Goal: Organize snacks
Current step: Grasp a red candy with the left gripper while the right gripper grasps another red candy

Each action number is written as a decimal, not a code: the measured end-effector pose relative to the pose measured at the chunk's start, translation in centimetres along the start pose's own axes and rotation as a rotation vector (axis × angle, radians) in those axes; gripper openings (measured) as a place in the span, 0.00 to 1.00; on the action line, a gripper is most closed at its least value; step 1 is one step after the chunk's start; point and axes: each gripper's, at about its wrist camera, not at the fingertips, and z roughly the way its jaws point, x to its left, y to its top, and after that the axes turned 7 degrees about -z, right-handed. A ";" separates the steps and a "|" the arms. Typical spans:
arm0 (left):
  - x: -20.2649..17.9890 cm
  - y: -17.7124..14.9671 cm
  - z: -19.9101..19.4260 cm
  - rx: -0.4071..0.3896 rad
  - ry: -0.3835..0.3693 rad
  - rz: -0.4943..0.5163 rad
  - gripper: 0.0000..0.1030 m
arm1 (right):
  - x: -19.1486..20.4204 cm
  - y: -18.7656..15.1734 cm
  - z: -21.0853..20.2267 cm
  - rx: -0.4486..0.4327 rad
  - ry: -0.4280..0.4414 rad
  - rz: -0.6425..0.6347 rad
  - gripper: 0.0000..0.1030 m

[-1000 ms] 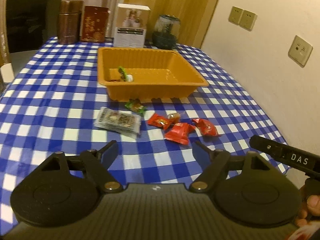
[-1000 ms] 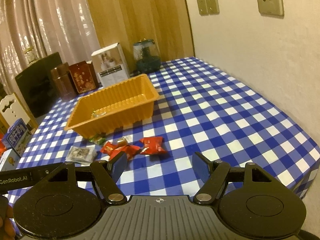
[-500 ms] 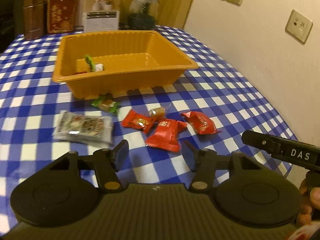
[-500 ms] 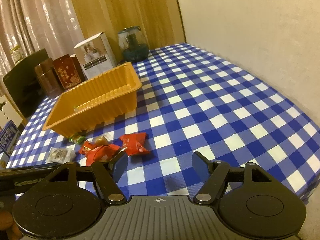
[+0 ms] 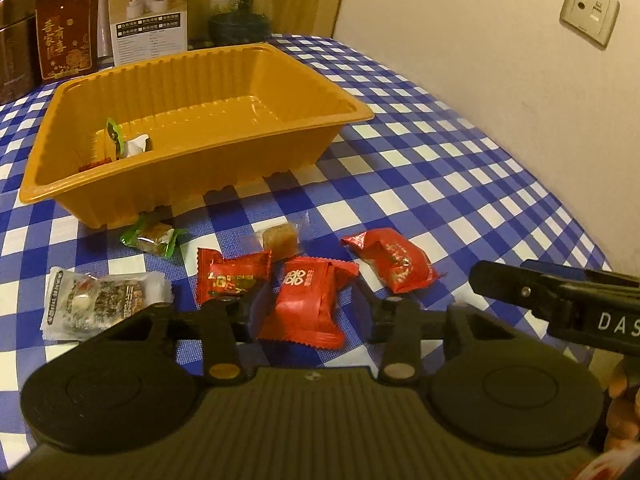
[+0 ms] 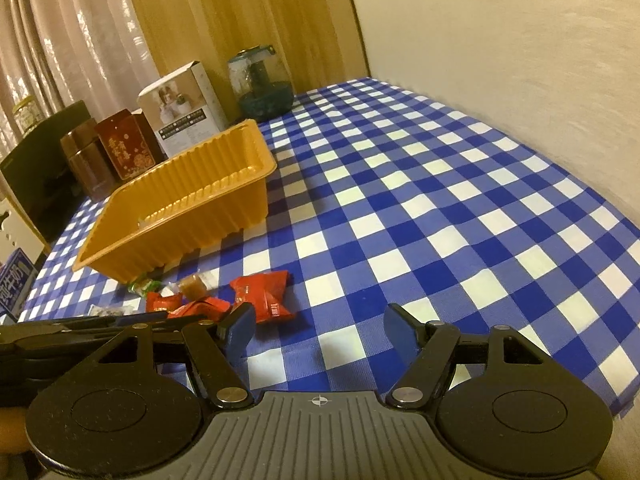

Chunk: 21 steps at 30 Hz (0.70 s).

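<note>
Red candy packet (image 5: 308, 300) lying between the fingers of the left gripper (image 5: 306, 312), closing in yet seemingly short of pinching. Could skid sideways off slick wrapper into neighbouring red sweets. Right gripper (image 6: 318, 330) spread wide, empty.

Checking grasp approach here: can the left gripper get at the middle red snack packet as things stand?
Probably yes. The middle red snack packet lies flat between the left gripper's fingers, whose jaws have just been closing around it. Nothing covers it; neighbouring packets lie outside the fingers.
</note>
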 end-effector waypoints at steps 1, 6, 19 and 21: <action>0.0 0.0 0.0 -0.002 0.003 0.006 0.33 | 0.0 0.0 0.2 0.001 0.002 -0.003 0.69; 0.3 -0.5 -1.0 -0.010 0.029 0.004 0.25 | 0.4 0.5 1.0 -0.006 0.020 -0.028 0.69; 2.0 -3.5 -4.7 -0.031 0.093 -0.077 0.25 | 2.9 1.6 4.4 0.019 0.077 -0.120 0.57; 2.3 -3.9 -4.7 -0.028 0.100 -0.085 0.25 | 3.2 1.6 5.0 0.031 0.076 -0.132 0.55</action>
